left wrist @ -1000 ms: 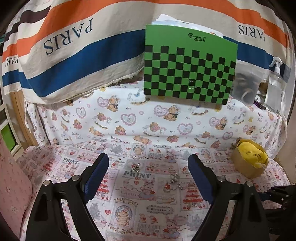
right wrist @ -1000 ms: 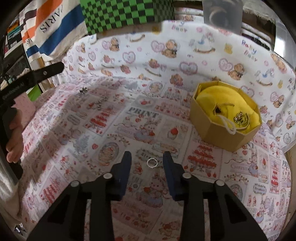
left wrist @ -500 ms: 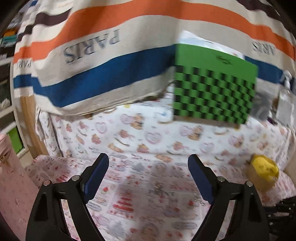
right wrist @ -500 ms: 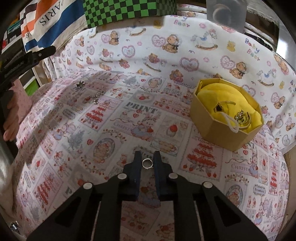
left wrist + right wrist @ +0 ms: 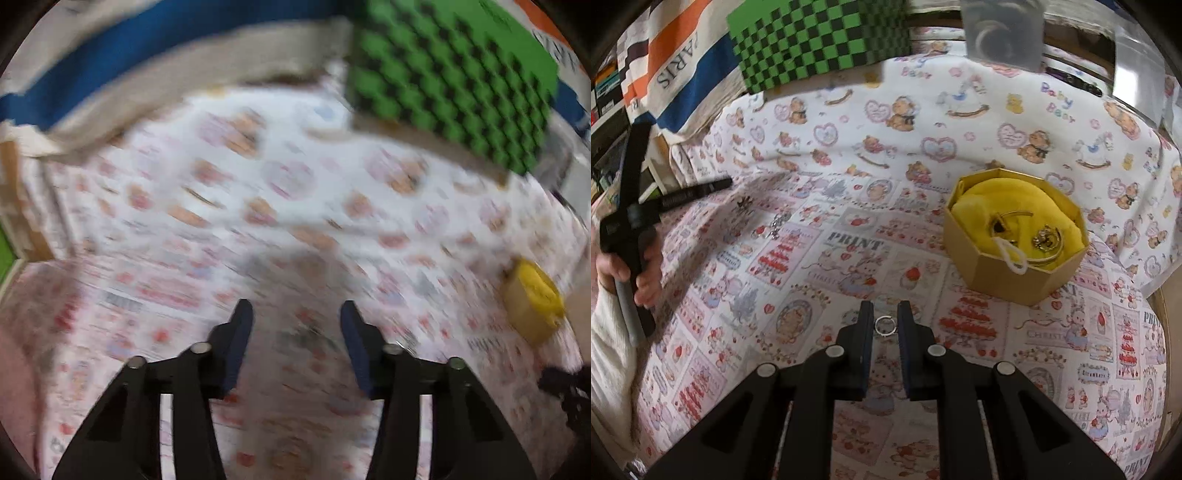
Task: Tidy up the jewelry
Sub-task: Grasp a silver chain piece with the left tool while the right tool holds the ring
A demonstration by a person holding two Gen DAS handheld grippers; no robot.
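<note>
My right gripper (image 5: 885, 318) is shut on a small silver ring (image 5: 885, 326), held between its tips just above the printed cloth. An octagonal gold box (image 5: 1015, 273) with a yellow cushion (image 5: 1008, 210) stands to the right and beyond; gold jewelry (image 5: 1047, 240) lies on the cushion. More small silver pieces (image 5: 775, 225) lie on the cloth at the far left. My left gripper (image 5: 296, 319) is open and empty above the cloth; its view is motion-blurred. A dark blurred piece (image 5: 306, 334) lies between its fingers. The gold box shows at its right (image 5: 532, 314).
A green-and-black checkered board (image 5: 820, 40) and a striped "PARIS" cloth (image 5: 676, 70) stand at the back. A clear container (image 5: 1003, 31) sits at the back right. The hand holding the left gripper (image 5: 628, 229) is at the left edge.
My right gripper closed on the ring and lifted it slightly. My left gripper swung left and then down toward the cloth, and its fingers came closer together.
</note>
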